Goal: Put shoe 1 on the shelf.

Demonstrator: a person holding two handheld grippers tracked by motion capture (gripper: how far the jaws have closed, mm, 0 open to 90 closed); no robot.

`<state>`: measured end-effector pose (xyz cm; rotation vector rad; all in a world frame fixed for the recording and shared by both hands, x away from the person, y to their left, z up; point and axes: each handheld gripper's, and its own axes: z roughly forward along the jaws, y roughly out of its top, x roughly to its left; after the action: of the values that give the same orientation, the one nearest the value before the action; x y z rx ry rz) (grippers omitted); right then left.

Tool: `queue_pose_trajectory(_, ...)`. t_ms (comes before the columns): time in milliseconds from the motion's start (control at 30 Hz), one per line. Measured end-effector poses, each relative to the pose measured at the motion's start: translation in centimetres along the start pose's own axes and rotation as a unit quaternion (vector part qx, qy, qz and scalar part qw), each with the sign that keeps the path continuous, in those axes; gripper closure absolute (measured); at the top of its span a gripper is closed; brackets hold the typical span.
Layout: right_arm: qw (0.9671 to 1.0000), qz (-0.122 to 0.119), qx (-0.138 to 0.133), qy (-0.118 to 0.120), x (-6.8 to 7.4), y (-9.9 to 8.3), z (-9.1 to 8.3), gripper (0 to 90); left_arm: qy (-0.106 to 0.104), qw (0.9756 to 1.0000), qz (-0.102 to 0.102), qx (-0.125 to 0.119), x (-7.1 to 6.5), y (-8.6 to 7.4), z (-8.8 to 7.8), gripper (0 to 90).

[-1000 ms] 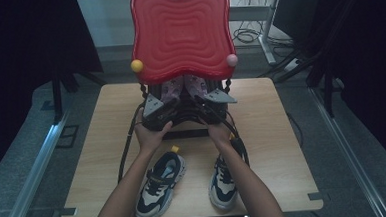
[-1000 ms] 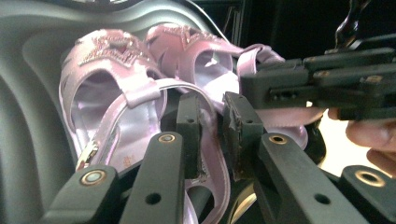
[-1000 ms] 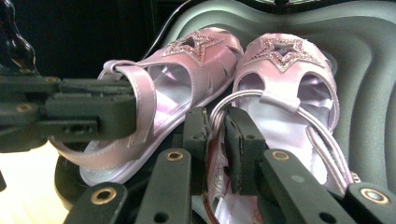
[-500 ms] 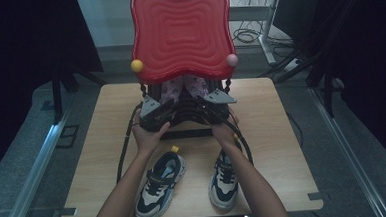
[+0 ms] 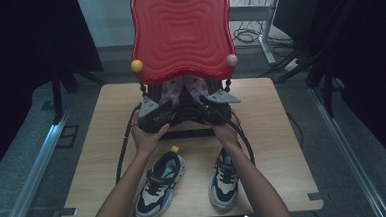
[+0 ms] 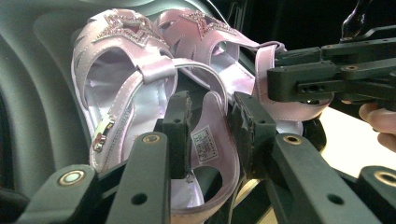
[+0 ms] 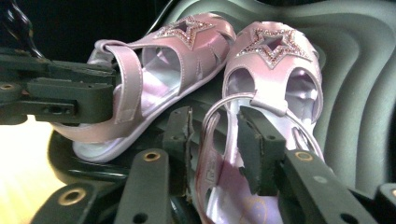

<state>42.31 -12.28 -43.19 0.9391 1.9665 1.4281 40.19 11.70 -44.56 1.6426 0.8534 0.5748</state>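
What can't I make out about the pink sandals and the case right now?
- High view: the raised red lid hides most of the pink sandals and the case interior.
- Left gripper view: the left sandal's heel runs below the frame edge, behind the jaws.
- Right gripper view: the right sandal's insole print is too blurred to read.

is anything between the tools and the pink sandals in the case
Nothing visible. The left tool straddles the heel strap of one pink satin star sandal; the right tool straddles the other sandal's strap, jaws just opening.
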Motion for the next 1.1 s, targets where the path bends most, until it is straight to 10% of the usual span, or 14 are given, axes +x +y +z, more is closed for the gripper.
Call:
queue_pose_trajectory(533, 0.9988, 0.044, -0.002, 0.019, 0.4, 0.4, -3.3, 57.8, -0.014, 0.9997, 0.006, 0.017, -1.2, 0.7, -2.3, 64.0)
queue_pose_trajectory(1100, 0.9951, 0.025, 0.004, 0.096, 2.2, 0.3, -6.9, 55.3, -0.027, 0.9993, -0.015, 0.022, -1.1, -0.6, -7.1, 60.5)
